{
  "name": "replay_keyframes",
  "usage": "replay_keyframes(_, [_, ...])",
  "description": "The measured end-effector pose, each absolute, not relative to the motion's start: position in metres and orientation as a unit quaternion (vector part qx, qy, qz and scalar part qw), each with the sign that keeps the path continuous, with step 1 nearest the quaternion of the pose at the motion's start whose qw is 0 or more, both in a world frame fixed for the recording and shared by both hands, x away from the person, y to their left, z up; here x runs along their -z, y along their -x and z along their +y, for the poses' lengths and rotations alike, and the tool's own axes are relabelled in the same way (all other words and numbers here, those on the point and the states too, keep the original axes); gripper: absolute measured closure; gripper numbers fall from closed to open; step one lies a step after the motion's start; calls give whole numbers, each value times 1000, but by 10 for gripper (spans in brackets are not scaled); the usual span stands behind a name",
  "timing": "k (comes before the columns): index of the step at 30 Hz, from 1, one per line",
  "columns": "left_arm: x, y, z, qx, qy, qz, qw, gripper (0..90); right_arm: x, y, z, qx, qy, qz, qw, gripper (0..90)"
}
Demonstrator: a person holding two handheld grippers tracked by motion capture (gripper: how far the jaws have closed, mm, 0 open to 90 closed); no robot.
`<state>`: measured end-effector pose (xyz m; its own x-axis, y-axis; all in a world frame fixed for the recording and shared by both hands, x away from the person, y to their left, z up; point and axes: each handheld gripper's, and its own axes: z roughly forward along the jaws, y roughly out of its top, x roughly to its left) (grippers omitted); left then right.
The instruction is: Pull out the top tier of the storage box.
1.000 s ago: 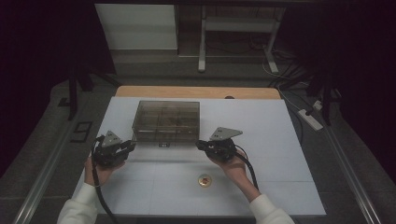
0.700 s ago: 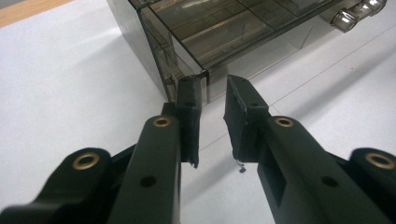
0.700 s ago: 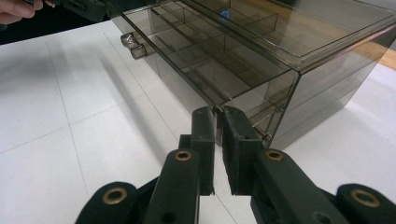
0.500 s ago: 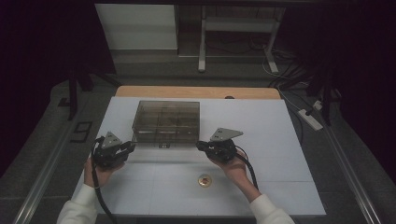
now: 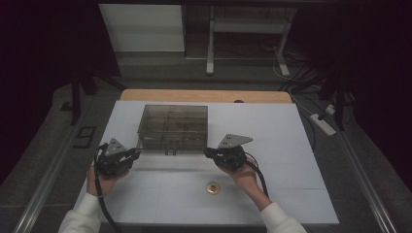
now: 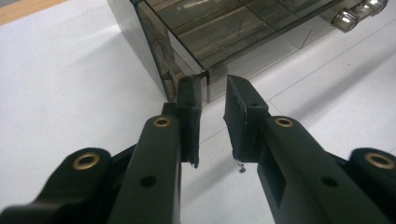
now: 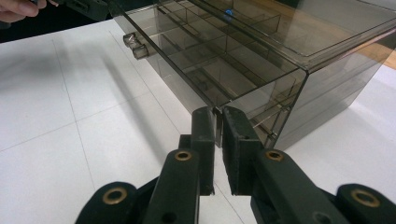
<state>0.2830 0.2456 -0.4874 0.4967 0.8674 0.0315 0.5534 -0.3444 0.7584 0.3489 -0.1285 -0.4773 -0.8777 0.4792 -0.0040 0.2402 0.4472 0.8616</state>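
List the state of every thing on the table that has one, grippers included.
Clear drawer box: upright, its drawer slid slightly out.
Left gripper: jaws parted, at the box's front corner, gripping nothing.
Right gripper: shut on the drawer's front corner.
Small gold round piece: lying loose on the table.

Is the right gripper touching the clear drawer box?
Touching. In the right gripper view the right gripper has both jaws pinched on the front corner edge of the clear drawer box.
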Motion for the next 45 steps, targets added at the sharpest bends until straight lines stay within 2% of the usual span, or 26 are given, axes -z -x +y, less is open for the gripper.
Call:
replay_keyframes(23, [489, -279, 246, -225, -790, 449, 353, 749, 478, -345, -130, -479, -205, 845, 119, 830])
replay_keyframes(36, [489, -274, 247, -223, -791, 448, 353, 756, 486, -339, -127, -456, -193, 858, 137, 843])
replay_keyframes(45, [489, -271, 247, -223, -792, 447, 351, 759, 485, -336, -127, -455, -194, 859, 134, 842])
